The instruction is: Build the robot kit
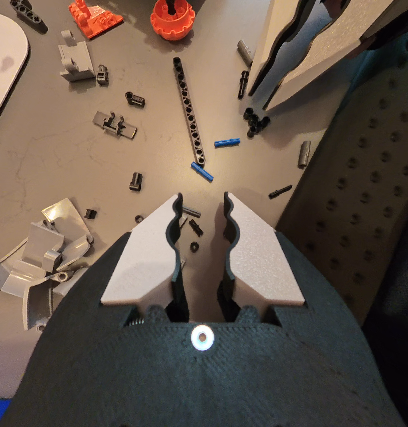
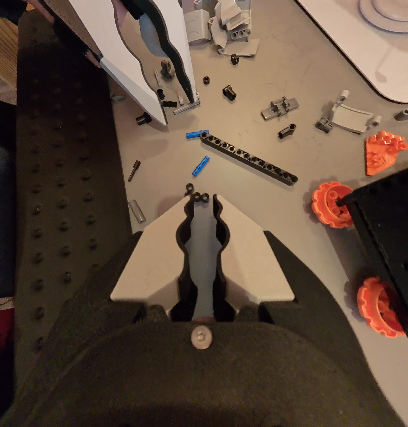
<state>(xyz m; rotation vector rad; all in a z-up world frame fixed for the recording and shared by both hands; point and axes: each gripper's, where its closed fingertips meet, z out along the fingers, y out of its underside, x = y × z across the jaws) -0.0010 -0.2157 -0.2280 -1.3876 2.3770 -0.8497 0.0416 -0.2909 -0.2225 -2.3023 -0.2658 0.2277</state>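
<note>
My left gripper (image 1: pixel 203 196) is open and empty, low over the grey table (image 1: pixel 59 161). Between its fingers lie a short grey axle (image 1: pixel 191 211), a small black pin (image 1: pixel 196 227) and a black ring (image 1: pixel 194 246). It also shows in the right wrist view (image 2: pixel 177 112), open over the same small parts. My right gripper (image 2: pixel 201 197) is narrowly open. Its tips stand at a small black bent connector (image 2: pixel 199 196) that lies on the table; the jaws are not closed on it. It shows at the upper right of the left wrist view (image 1: pixel 258 101), just above that connector (image 1: pixel 256 122).
Between the grippers lie a long black holed beam (image 2: pixel 249 158) and two blue pins (image 2: pixel 196 134) (image 2: pixel 200 166). A black frame (image 2: pixel 387 231) with orange wheels (image 2: pixel 330 204) stands at the right. Grey panels (image 1: pixel 43 254) are heaped by the left gripper. A black studded mat (image 2: pixel 59 161) borders the table. The grippers' ends are close to 10 cm from one another.
</note>
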